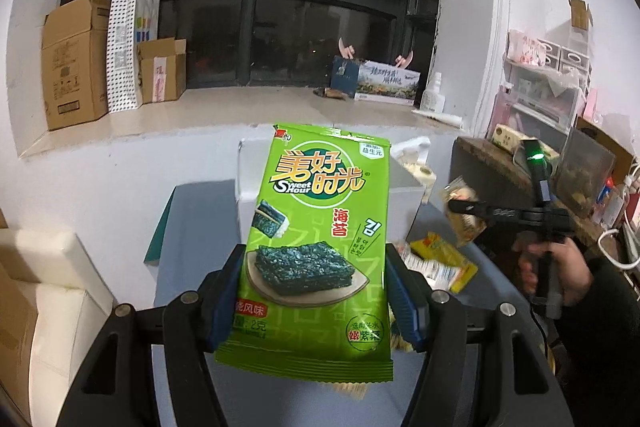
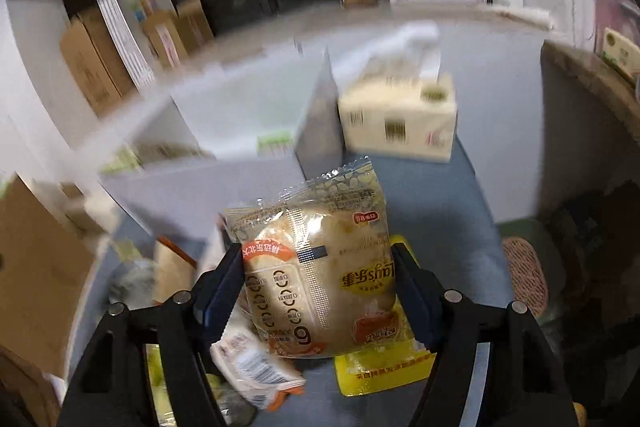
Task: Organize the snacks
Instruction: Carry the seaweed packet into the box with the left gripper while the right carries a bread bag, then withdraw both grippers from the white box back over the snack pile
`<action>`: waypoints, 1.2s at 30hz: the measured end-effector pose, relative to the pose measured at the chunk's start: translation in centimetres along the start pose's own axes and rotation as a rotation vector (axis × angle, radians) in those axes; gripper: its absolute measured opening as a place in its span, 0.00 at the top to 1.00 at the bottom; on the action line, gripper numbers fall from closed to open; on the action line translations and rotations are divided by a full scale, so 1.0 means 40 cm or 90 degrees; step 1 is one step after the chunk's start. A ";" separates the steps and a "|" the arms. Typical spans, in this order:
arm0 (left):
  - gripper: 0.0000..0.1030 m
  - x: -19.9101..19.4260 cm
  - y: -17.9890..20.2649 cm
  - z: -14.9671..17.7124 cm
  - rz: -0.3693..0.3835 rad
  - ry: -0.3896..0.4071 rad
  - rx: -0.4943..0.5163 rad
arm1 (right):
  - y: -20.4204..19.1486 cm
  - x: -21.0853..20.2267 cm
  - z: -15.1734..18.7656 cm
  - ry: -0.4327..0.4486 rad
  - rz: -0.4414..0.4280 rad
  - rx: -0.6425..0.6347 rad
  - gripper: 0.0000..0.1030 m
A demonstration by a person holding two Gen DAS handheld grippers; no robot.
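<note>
While the left gripper (image 1: 316, 291) clamps the upright seaweed packet (image 1: 316, 247) above the tabletop (image 1: 192, 227), the white bin (image 1: 404, 183) lies straight ahead; the right gripper (image 2: 320, 291) clamps a rice cracker pack (image 2: 320, 279), bin (image 2: 224, 131) ahead-left.

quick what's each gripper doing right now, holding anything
Left gripper: closed on the green seaweed packet, held up off the table.
Right gripper: closed on a clear-wrapped bun packet, also lifted.
</note>
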State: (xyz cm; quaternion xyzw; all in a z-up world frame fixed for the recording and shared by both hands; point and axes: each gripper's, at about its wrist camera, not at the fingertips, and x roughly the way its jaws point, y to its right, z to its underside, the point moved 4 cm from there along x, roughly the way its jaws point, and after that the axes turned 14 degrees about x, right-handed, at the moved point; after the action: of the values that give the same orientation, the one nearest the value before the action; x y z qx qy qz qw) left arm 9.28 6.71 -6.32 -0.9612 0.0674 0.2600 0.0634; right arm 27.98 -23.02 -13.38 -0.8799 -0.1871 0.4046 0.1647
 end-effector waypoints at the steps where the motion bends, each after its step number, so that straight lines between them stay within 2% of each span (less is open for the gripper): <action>1: 0.33 0.014 -0.002 -0.019 0.001 0.004 0.000 | -0.015 -0.022 -0.018 0.009 -0.014 0.001 0.26; 4: 0.33 0.087 -0.017 -0.093 -0.012 0.006 -0.006 | -0.073 -0.064 -0.069 0.030 -0.054 -0.009 0.26; 6: 0.33 0.137 -0.026 -0.138 -0.001 0.003 -0.018 | -0.120 -0.048 -0.100 0.030 -0.064 -0.020 0.26; 9: 0.32 0.226 -0.031 -0.212 -0.018 -0.009 -0.007 | -0.177 0.007 -0.143 0.017 -0.067 -0.046 0.26; 11: 0.32 0.302 -0.038 -0.258 -0.009 -0.025 -0.013 | -0.195 0.046 -0.164 0.009 -0.059 -0.054 0.26; 14: 0.32 0.396 -0.056 -0.303 -0.015 -0.046 -0.015 | -0.206 0.119 -0.202 -0.017 -0.055 -0.039 0.26; 18: 0.32 0.502 -0.067 -0.323 -0.029 -0.082 0.000 | -0.219 0.198 -0.242 -0.034 -0.031 -0.049 0.26; 21: 0.21 0.591 -0.086 -0.319 -0.052 -0.144 0.008 | -0.226 0.256 -0.268 -0.055 -0.037 -0.040 0.26; 22: 0.10 0.617 -0.096 -0.311 -0.065 -0.174 0.010 | -0.227 0.272 -0.274 -0.057 -0.033 -0.038 0.21; 23: 0.01 0.632 -0.107 -0.303 -0.078 -0.188 0.007 | -0.228 0.288 -0.280 -0.060 -0.029 -0.037 0.15; 25: 0.00 0.640 -0.119 -0.297 -0.081 -0.191 0.004 | -0.219 0.312 -0.281 -0.064 -0.013 -0.036 0.05; 27: 0.00 0.640 -0.123 -0.289 -0.075 -0.191 0.007 | -0.202 0.327 -0.273 -0.083 -0.024 -0.027 0.00; 32: 0.00 0.622 -0.125 -0.263 -0.070 -0.204 0.006 | -0.174 0.320 -0.259 -0.078 -0.023 -0.018 0.00; 36: 0.00 0.574 -0.125 -0.249 -0.057 -0.190 -0.004 | -0.184 0.273 -0.247 -0.078 -0.052 -0.025 0.00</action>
State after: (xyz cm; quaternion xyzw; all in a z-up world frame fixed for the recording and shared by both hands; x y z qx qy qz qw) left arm 34.61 7.84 -9.03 -0.9142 0.0137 0.3968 0.0812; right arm 40.77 -12.91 -11.11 -0.8480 -0.2404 0.4472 0.1521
